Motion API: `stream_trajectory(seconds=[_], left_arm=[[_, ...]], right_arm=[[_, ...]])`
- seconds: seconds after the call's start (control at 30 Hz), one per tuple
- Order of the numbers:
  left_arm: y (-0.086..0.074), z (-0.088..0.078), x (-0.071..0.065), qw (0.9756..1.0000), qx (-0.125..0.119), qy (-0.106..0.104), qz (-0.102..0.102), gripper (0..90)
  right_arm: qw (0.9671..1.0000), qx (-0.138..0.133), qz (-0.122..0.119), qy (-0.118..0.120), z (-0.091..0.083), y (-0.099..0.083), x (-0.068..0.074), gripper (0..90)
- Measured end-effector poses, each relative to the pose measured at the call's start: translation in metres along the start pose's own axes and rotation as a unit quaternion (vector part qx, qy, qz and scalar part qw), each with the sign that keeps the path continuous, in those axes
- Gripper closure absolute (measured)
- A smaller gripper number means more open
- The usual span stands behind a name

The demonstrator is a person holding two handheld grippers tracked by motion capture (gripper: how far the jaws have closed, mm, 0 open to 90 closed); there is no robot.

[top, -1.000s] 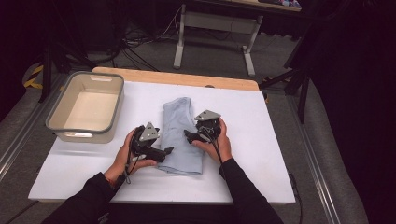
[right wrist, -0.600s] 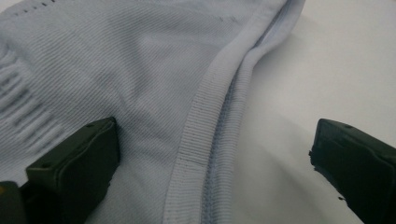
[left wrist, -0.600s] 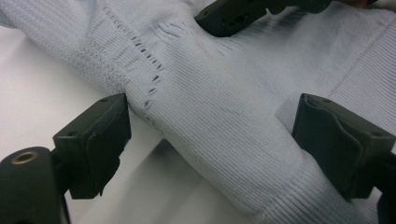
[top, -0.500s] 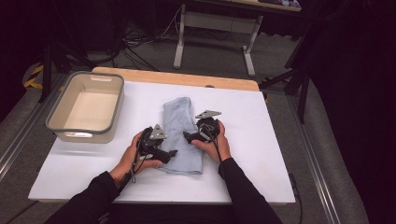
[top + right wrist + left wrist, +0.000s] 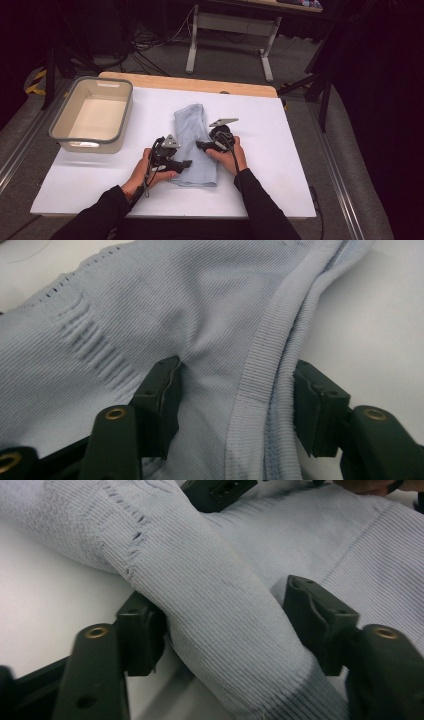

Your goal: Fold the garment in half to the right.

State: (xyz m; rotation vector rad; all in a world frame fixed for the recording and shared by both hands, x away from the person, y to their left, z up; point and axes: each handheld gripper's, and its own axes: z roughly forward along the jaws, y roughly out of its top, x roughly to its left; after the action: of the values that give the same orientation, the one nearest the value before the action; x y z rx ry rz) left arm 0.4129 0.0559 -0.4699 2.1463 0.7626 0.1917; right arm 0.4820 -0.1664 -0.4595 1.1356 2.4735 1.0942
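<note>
Folded garment [image 5: 194, 145] (light blue) bunched between both grippers' fingers [image 5: 142, 635].

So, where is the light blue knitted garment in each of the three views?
High view: the light blue garment lies mid-table on the white board, between the two grippers.
Left gripper view: it crosses the frame, a fold between the fingers.
Right gripper view: it covers the upper left.
Shared landmark: the white board.

Both claws have just been closing around the garment [image 5: 195, 145].
</note>
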Motion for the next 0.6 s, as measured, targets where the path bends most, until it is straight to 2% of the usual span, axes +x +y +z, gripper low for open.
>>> stream_trajectory(seconds=[0.07,0.1,0.13,0.17,0.3,0.47,0.6], left_arm=[[0.001,0.000,-0.003,1.0000,-0.001,0.004,0.008,45.6],[0.001,0.000,-0.003,1.0000,-0.001,0.004,0.008,47.9],[0.002,-0.001,-0.005,0.9998,-0.002,0.010,0.019,47.9],[0.003,-0.001,-0.006,0.9996,-0.001,0.012,0.024,53.7],[0.004,-0.002,-0.007,0.9993,-0.009,0.020,0.032,63.1],[0.005,-0.003,-0.008,0.9986,-0.014,0.028,0.043,71.2],[0.006,-0.004,-0.008,0.9982,-0.020,0.030,0.048,73.0]], right_arm=[[1.0000,-0.001,0.003,0.003,-0.001,0.000,0.000,48.9],[1.0000,-0.001,0.003,0.003,-0.001,0.000,0.000,48.9],[0.9999,-0.002,0.003,0.009,-0.001,0.000,0.000,53.4],[0.9998,-0.006,0.010,0.018,-0.002,-0.001,0.000,58.1],[0.9996,-0.011,0.012,0.023,-0.003,-0.002,-0.001,65.0],[0.9997,-0.019,-0.007,0.009,-0.006,-0.002,0.003,71.0],[0.9994,-0.030,-0.017,0.002,-0.011,0.000,0.005,73.8]])
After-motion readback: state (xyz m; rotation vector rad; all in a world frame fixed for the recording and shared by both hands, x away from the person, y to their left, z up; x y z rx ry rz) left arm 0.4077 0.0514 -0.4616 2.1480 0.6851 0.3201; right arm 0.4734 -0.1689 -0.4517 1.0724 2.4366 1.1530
